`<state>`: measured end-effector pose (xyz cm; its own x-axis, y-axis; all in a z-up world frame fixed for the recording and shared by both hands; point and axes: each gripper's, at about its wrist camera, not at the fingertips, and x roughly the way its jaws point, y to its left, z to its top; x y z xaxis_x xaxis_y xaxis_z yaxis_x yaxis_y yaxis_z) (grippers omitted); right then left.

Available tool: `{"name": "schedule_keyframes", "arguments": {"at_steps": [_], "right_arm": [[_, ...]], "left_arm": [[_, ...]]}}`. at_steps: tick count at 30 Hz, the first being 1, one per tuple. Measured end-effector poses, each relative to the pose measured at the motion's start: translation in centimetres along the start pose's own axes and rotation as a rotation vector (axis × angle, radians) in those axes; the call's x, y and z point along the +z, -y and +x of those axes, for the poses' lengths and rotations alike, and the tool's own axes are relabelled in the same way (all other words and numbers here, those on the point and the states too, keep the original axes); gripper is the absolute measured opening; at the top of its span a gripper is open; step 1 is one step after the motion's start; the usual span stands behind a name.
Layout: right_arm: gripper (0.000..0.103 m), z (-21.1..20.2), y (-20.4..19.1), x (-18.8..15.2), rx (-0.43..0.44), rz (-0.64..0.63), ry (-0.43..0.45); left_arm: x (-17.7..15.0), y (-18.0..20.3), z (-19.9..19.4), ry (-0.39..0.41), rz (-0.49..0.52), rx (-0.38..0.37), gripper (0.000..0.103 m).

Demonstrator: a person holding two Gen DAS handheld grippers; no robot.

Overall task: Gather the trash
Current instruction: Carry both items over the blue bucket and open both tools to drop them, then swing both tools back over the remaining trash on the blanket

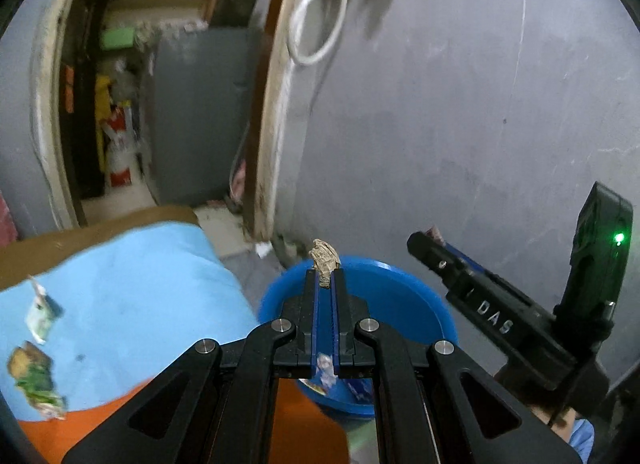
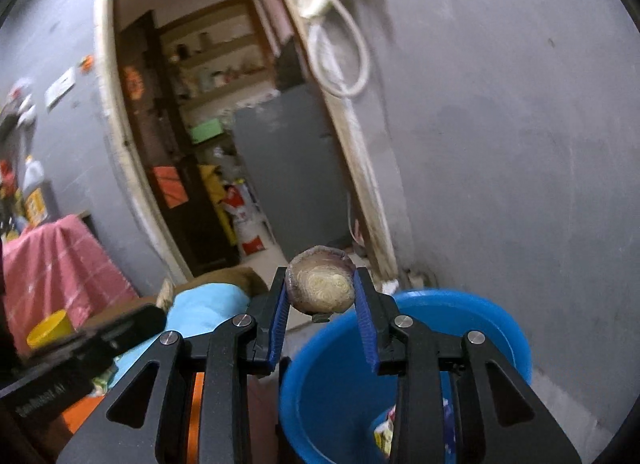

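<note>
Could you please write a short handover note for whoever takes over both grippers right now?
Left gripper: shut on a crumpled brown paper scrap, above the round blue plastic tub.
Right gripper: shut on a round, pale cut vegetable piece, near the tub's rim.
Done: some wrappers already lie in the tub.
Left: drop both pieces in, then fetch the green wrappers on the light blue cloth.

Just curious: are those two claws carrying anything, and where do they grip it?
Yes. The left gripper pinches a brown crumpled scrap by its lower end; the right gripper squeezes a round peel-like piece by its sides.
</note>
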<state>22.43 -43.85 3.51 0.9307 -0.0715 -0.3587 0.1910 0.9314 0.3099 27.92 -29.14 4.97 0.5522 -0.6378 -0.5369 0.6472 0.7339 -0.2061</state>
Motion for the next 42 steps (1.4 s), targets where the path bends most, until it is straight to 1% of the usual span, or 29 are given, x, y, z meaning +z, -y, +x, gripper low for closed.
{"name": "schedule_keyframes", "arguments": {"at_steps": [2, 4, 5, 7, 8, 9, 11, 12, 14, 16, 19, 22, 24, 27, 28, 29, 30, 31, 32, 33, 34, 35, 38, 42], "right_arm": [[0.031, 0.4, 1.3, 0.0, -0.012, 0.032, -0.036], [0.036, 0.8, 2.2, -0.2, -0.021, 0.058, -0.074], [0.043, 1.0, 2.6, -0.3, -0.024, 0.069, -0.089], [0.045, 1.2, 3.2, -0.5, -0.027, 0.089, -0.107], [0.046, 1.1, 3.3, -0.6, -0.025, 0.096, -0.112], [0.051, 1.1, 3.3, -0.6, -0.025, 0.1, -0.116], [0.055, 0.8, 3.3, -0.5, -0.024, 0.103, -0.109], [0.055, 0.7, 3.2, -0.4, -0.022, 0.102, -0.103], [0.056, 0.7, 3.1, -0.3, -0.021, 0.098, -0.096], [0.057, 0.7, 3.2, -0.3, -0.019, 0.096, -0.092], [0.061, 0.6, 3.2, -0.3, -0.021, 0.09, -0.085], [0.067, 0.5, 2.8, -0.2, -0.021, 0.077, -0.067], [0.076, 0.3, 2.2, 0.0, -0.018, 0.062, -0.048], [0.084, 0.1, 1.0, 0.2, -0.006, 0.031, -0.016], [0.085, 0.1, 0.6, 0.2, -0.001, 0.021, -0.009], [0.088, 0.0, -0.1, 0.2, 0.007, 0.005, 0.003], [0.092, -0.1, -0.8, 0.2, 0.013, -0.011, 0.016], [0.093, -0.2, -1.2, 0.2, 0.021, -0.02, 0.029], [0.097, -0.5, -1.9, 0.2, 0.036, -0.032, 0.053], [0.103, -0.7, -2.7, 0.2, 0.05, -0.046, 0.075], [0.103, -0.9, -3.3, 0.2, 0.062, -0.059, 0.093], [0.103, -1.0, -3.9, 0.1, 0.075, -0.072, 0.108], [0.103, -1.5, -6.2, -0.1, 0.125, -0.115, 0.152], [0.103, -1.8, -9.0, -0.6, 0.207, -0.167, 0.185]], "left_arm": [[-0.3, 0.1, 1.5, -0.056, -0.019, -0.021, 0.003], [-0.3, 0.1, 3.3, -0.117, -0.036, -0.042, 0.004], [-0.5, 0.1, 4.0, -0.144, -0.038, -0.038, 0.004], [-0.9, 0.2, 4.8, -0.179, -0.037, -0.023, 0.004], [-1.1, 0.2, 5.1, -0.191, -0.038, -0.02, 0.005], [-1.2, 0.0, 5.2, -0.198, -0.041, -0.019, 0.005], [-1.5, -0.2, 5.2, -0.198, -0.045, -0.015, 0.011], [-1.5, -0.3, 5.2, -0.192, -0.047, -0.01, 0.012], [-1.4, -0.4, 4.9, -0.178, -0.051, -0.008, 0.02], [-1.4, -0.8, 4.0, -0.156, -0.057, 0.0, 0.024], [-1.3, -1.3, 2.4, -0.125, -0.07, 0.018, 0.029], [-0.9, -2.5, 1.0, -0.084, -0.086, 0.054, 0.039], [-0.8, -3.4, -0.2, -0.057, -0.1, 0.079, 0.044], [-0.6, -5.0, -2.1, -0.018, -0.117, 0.131, 0.05], [-0.6, -5.6, -2.9, -0.003, -0.119, 0.151, 0.054], [-0.6, -6.1, -3.6, 0.014, -0.122, 0.175, 0.059], [-0.7, -6.4, -4.3, 0.029, -0.125, 0.197, 0.061], [-0.8, -7.1, -5.3, 0.056, -0.134, 0.235, 0.069], [-0.9, -7.6, -6.2, 0.079, -0.143, 0.262, 0.079], [-1.1, -8.1, -7.2, 0.108, -0.153, 0.292, 0.084], [-1.3, -8.8, -8.3, 0.15, -0.167, 0.331, 0.09], [-1.6, -9.3, -9.3, 0.187, -0.177, 0.364, 0.094], [-2.2, -10.2, -12.1, 0.264, -0.195, 0.447, 0.098], [-3.3, -11.3, -15.0, 0.334, -0.207, 0.558, 0.099]]}}
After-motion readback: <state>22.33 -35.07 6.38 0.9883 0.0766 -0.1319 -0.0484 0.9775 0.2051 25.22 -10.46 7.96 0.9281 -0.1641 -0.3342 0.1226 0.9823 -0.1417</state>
